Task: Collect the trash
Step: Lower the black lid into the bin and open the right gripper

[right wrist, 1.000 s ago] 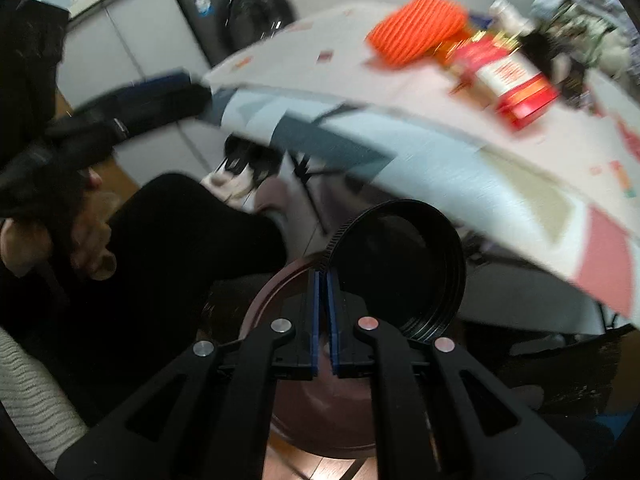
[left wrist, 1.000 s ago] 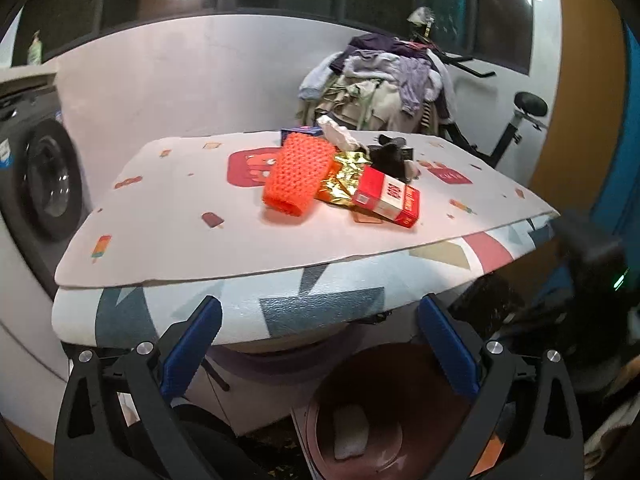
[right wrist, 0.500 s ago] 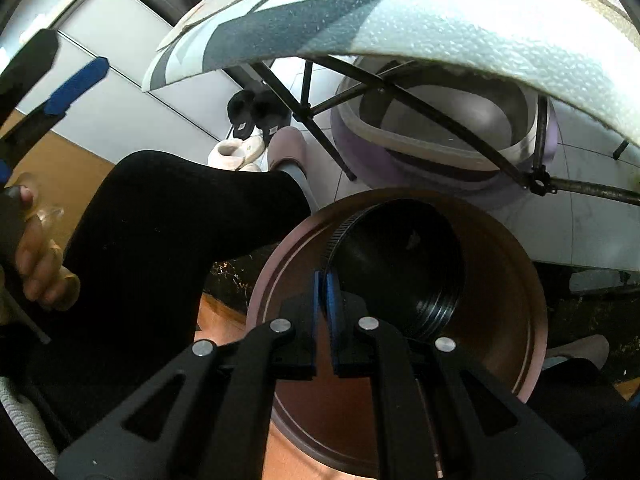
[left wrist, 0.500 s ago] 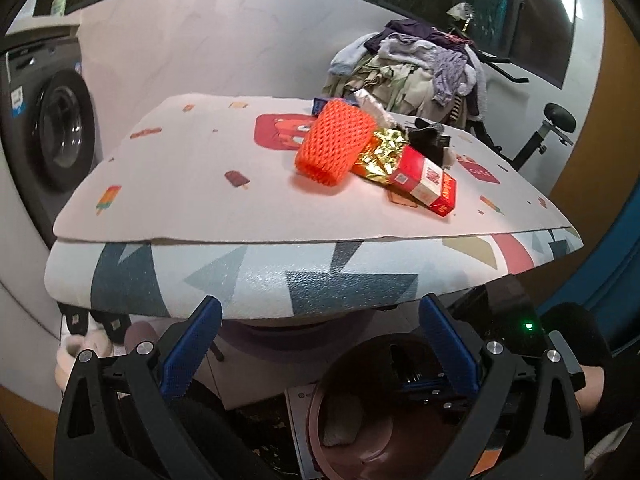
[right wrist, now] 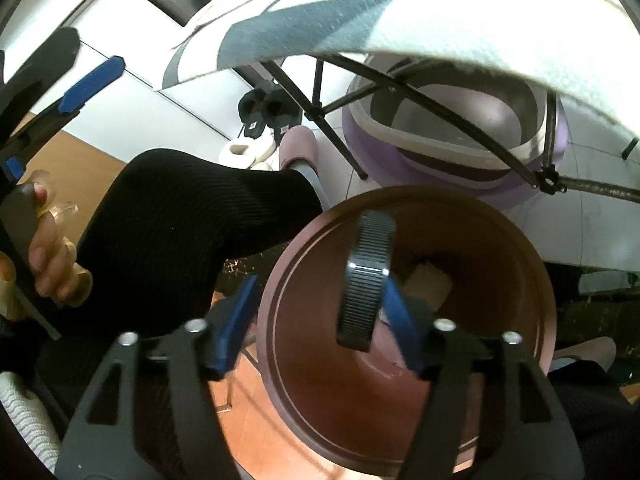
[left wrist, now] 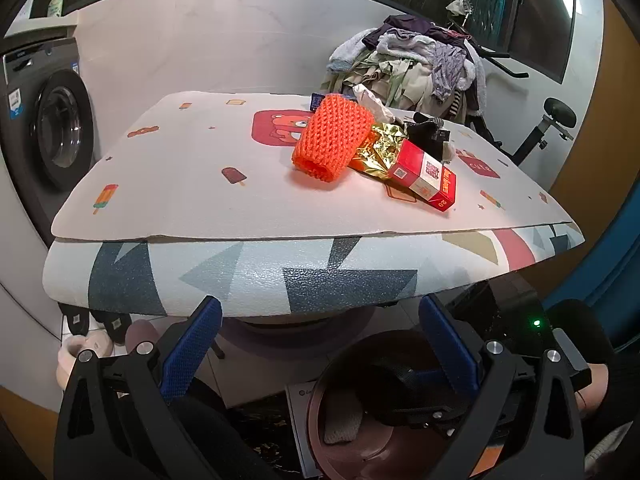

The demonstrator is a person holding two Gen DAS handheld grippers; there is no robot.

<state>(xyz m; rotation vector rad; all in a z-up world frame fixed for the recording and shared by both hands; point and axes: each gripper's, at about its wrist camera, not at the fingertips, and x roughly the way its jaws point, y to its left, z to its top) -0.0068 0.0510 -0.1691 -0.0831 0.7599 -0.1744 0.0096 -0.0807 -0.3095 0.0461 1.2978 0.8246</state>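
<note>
Right gripper [right wrist: 320, 332]: my jaws are opening, blue pads well apart and pressing on nothing. A black ribbed ring [right wrist: 366, 280], edge-on to my camera, sits in the gap between the pads over the mouth of the brown bin [right wrist: 532, 280]; I cannot tell whether it still touches either pad. Inside the bin, a pale crumpled scrap [right wrist: 430, 280] lies on the bottom.

Left gripper [left wrist: 320, 344]: jaws spread wide, nothing between the pads. It hangs just in front of the table [left wrist: 200, 168] edge, angled down toward the floor. Through the left camera I see the brown bin below, with my right gripper's black frame over its rim.

On the table top, the trash is bunched together right of centre: an orange foam net sleeve [left wrist: 330, 142] on its side, crumpled gold foil [left wrist: 378, 152] touching it, a red cigarette pack [left wrist: 426, 178] overlapping the foil, white crumpled paper [left wrist: 370, 100] and some dark bits behind them.

Farther out: a washing machine [left wrist: 48, 120] to the left, a heap of clothes [left wrist: 412, 64] behind the table, a purple tub [right wrist: 452, 136] under the table's crossed legs, slippers [right wrist: 248, 148] on the floor. My leg in black fabric [right wrist: 180, 208] sits beside the bin.
</note>
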